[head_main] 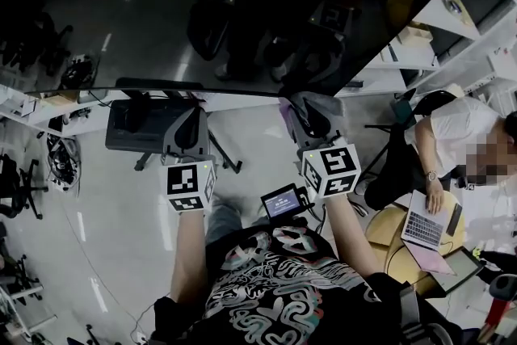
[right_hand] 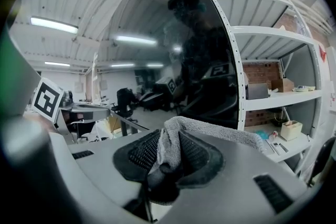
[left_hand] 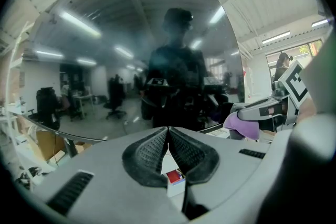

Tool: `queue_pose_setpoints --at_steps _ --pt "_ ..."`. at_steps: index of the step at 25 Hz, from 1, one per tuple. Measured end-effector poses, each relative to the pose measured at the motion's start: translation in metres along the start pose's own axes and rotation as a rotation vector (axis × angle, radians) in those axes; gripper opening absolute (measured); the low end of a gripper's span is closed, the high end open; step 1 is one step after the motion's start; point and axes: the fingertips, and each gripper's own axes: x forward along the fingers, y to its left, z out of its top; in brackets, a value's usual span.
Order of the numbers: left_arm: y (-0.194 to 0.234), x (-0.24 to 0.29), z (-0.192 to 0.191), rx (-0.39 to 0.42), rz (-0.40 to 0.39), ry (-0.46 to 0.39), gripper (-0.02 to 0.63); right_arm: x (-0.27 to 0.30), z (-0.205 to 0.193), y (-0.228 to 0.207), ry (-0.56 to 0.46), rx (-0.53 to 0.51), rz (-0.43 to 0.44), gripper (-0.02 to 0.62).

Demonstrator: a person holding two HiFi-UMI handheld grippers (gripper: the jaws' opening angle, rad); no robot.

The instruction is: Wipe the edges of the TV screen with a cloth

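- Cloth slipping is my main worry. The right gripper is clamped on just one fold of it, with the rest draped loose over one jaw. Drag it along the bezel with some friction and it could pull out or bunch up.
- TV screen is upright in front of the person. Both grippers are down at its bottom edge, the right one nearer the bottom right corner. I honestly can't tell from the head view whether the cloth is touching the edge yet or just beside it, so the contact point is a guess.
- If the loose part folds back, the hard jaw tips would meet the glass instead of the cloth. That means a scratch or a smear on a very glossy panel.
- The left gripper is closed with nothing in it, tips pressed together and pointing at the screen near the middle of the bottom edge. It's not doing anything useful there, and a careless nudge could poke the panel.
- Pushing too hard on one low corner might rock the whole screen on whatever holds it up.
- A seated person with a laptop is just off the right side, so a wide sweep round that corner could get crowded.
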Motion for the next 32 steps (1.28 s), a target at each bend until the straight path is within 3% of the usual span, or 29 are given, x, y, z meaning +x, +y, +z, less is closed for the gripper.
queue_pose_setpoints --at_steps 12,32 --pt "0.031 -0.003 -0.005 -0.003 0.03 0.007 0.018 0.024 0.0 0.026 0.012 0.014 0.042 0.124" --pt "0.057 0.012 0.002 0.012 -0.036 0.009 0.018 0.044 0.002 0.045 0.022 0.041 0.011 0.123"
